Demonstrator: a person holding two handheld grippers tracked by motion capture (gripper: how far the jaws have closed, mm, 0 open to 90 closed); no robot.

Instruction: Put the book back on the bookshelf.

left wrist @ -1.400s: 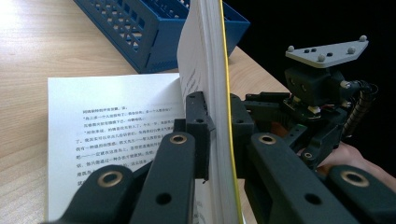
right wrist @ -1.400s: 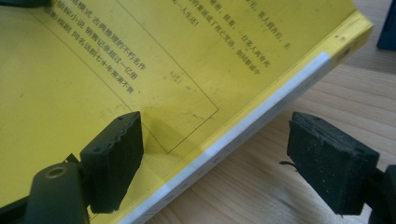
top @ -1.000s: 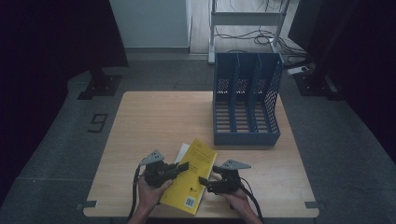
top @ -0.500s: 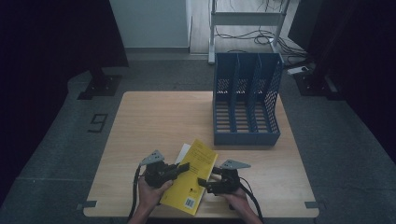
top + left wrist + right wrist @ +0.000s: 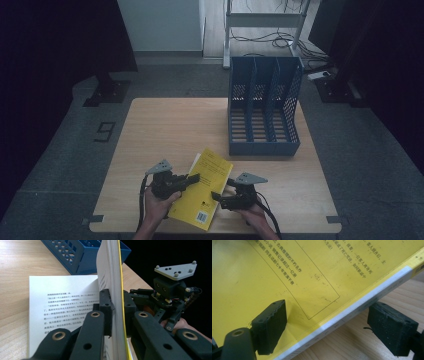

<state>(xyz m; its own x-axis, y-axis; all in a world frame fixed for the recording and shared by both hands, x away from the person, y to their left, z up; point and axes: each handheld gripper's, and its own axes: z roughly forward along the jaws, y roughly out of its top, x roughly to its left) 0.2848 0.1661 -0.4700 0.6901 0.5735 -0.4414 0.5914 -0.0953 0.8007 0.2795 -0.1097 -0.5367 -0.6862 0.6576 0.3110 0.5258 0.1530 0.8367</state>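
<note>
Yellow book (image 5: 202, 191) is found at the near edge of the surface (image 5: 165, 125), well apart from the blue rack (image 5: 263, 107). Left tongs (image 5: 115, 312) are clamped on its lifted pages; right tongs (image 5: 337, 326) stand wide astride the spine. Racking is judged outstanding

I can make out a "9" (image 5: 105, 132) marked on the grey floor, just off the table's left edge (image 5: 118, 165). On the table's near half, the yellow book (image 5: 202, 192) carries printed Chinese on its cover: in the right gripper view the lines run upside down inside a thin black frame (image 5: 312, 290), too tilted for me to read with confidence. In the left gripper view, the opened white page (image 5: 62, 307) lying flat on the table shows several lines of black Chinese print, but I can't read the characters reliably. A small barcode-like patch (image 5: 201, 217) sits at the book's near corner, unreadable.
</note>
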